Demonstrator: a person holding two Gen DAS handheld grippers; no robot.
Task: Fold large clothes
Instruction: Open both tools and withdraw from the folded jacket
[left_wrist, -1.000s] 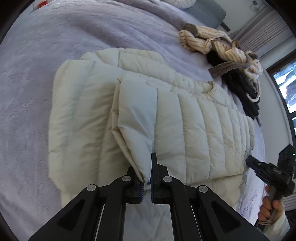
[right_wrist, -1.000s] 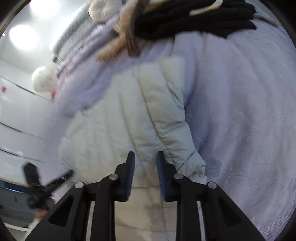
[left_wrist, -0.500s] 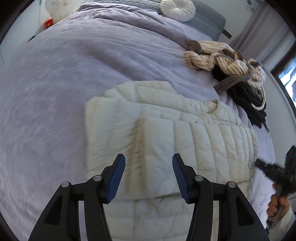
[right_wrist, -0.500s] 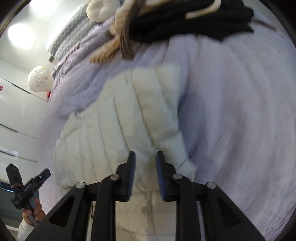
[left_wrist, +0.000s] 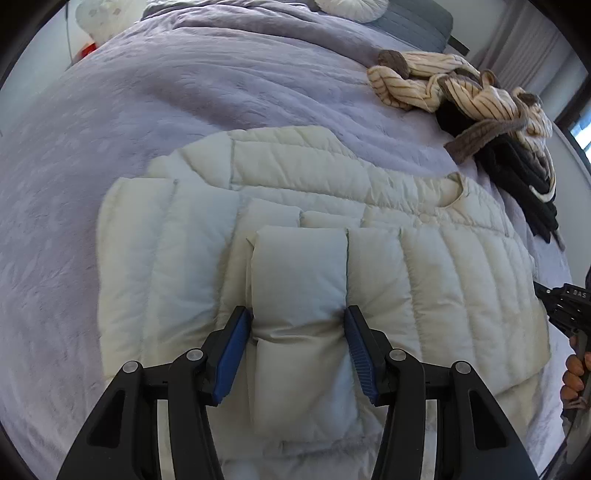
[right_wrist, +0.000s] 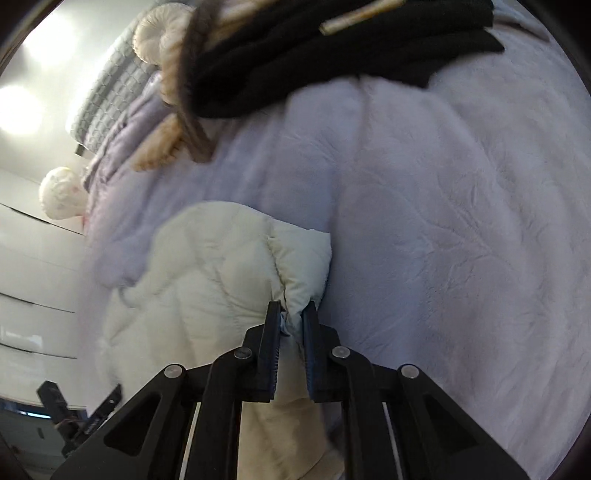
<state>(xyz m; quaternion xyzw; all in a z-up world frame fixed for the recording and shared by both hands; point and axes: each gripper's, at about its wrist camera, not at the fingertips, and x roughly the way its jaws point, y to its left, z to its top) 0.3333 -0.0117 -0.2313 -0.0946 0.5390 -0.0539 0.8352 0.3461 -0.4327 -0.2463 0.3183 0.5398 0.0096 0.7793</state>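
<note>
Since a second ago the left gripper (left_wrist: 299, 325) has let go of the folded sleeve edge it was pinching and is now standing with its jaws apart, one blue pad on each side of a puffed panel of the cream quilted down jacket (left_wrist: 458, 280); whether the pads are pressing the panel cannot be told. The right gripper (right_wrist: 291, 319), which was hanging part-open over the sleeve, is now closing its jaws on a bunched cuff (right_wrist: 303, 266) of that jacket, fabric pinched between the pads.

The only readable writing is a small white mark, roughly "BAS", sitting on the black body of the right gripper (left_wrist: 565, 306) at the edge of the left wrist view.

The jacket is lying flat on the lavender bedspread (left_wrist: 221, 103), sleeves folded inward over the body, its round collar pointing toward the pile of other clothes. In the right wrist view it is looking crumpled and lifted at the gripped corner.

The left wrist view is showing a striped cream-and-brown garment (left_wrist: 454, 88) resting on black clothing (left_wrist: 517, 177), a round white cushion (left_wrist: 351, 7) at the bed's head, and fingers (left_wrist: 574, 373) wrapping the right gripper's handle. The right wrist view is showing the left gripper (right_wrist: 79, 417) low at the side, blurred, and bright ceiling lights (right_wrist: 18, 110).
</note>
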